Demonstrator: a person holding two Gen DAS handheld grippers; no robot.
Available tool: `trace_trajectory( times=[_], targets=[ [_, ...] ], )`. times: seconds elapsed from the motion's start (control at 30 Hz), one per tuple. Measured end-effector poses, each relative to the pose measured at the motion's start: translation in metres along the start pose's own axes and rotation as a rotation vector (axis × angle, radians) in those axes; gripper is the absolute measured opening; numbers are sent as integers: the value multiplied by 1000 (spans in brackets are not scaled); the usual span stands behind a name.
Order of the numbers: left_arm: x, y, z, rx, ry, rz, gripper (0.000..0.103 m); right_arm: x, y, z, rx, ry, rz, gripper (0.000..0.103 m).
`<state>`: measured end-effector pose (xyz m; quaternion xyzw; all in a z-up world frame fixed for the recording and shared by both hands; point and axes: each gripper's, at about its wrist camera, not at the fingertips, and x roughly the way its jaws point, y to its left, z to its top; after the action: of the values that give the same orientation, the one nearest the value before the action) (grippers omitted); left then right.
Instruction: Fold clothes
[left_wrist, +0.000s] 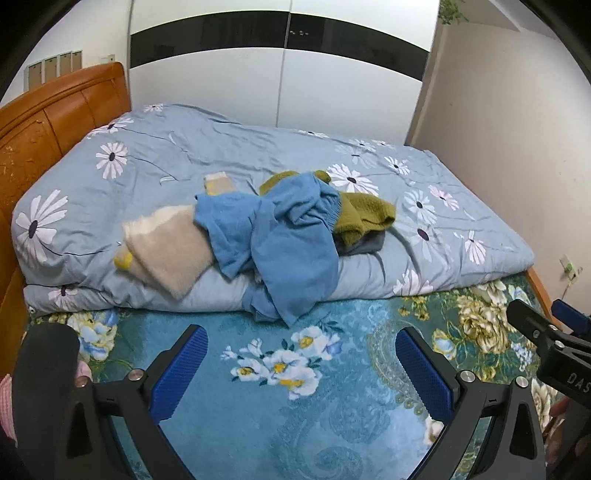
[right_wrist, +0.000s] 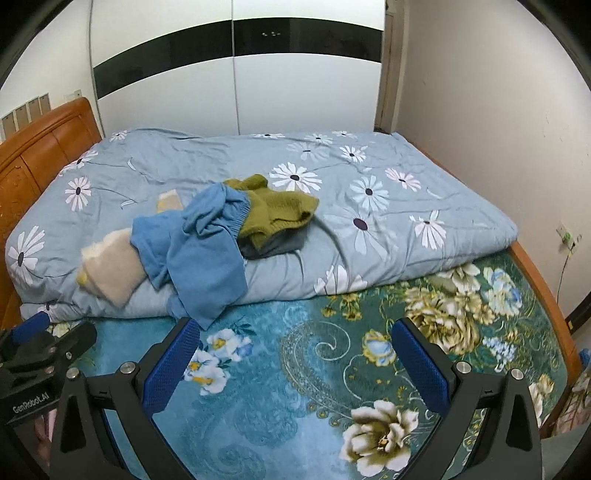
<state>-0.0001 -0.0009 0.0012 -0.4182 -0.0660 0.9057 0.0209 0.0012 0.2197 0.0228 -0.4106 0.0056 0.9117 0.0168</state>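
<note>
Left hand-held gripper (right_wrist: 22, 354) reads "GenRobot.AI" — right (left_wrist: 546, 332), "DAS".

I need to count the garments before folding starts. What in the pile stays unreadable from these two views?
- Grey garment: both views, mostly under the olive knit.
- Beige fuzzy garment: both views, partly under the blue garment.
- Pile's far side: hidden by the heap.

bare floral sheet (right_wrist: 295, 387) before piled clothes (right_wrist: 207, 236).
</note>
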Motion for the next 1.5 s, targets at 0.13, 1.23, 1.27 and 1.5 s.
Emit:
trace_trajectory(
  times=[0.13, 1.23, 1.27, 1.5],
  targets=[
    [-11, 9, 11, -50, -31, -21, 103, 0, 3, 5, -43, 11, 14, 103],
    [-42, -53, 58, -199, -96, 161, 103, -9, -60, 93, -200, -134, 250, 103],
    [-42, -54, 60, -192, -92, 167, 103, -9, -59, 94, -199, -135, 254, 103],
    [-40, -59, 72, -120, -123, 158, 103, -11, -47, 93, -194, -140, 256, 103]
  ],
)
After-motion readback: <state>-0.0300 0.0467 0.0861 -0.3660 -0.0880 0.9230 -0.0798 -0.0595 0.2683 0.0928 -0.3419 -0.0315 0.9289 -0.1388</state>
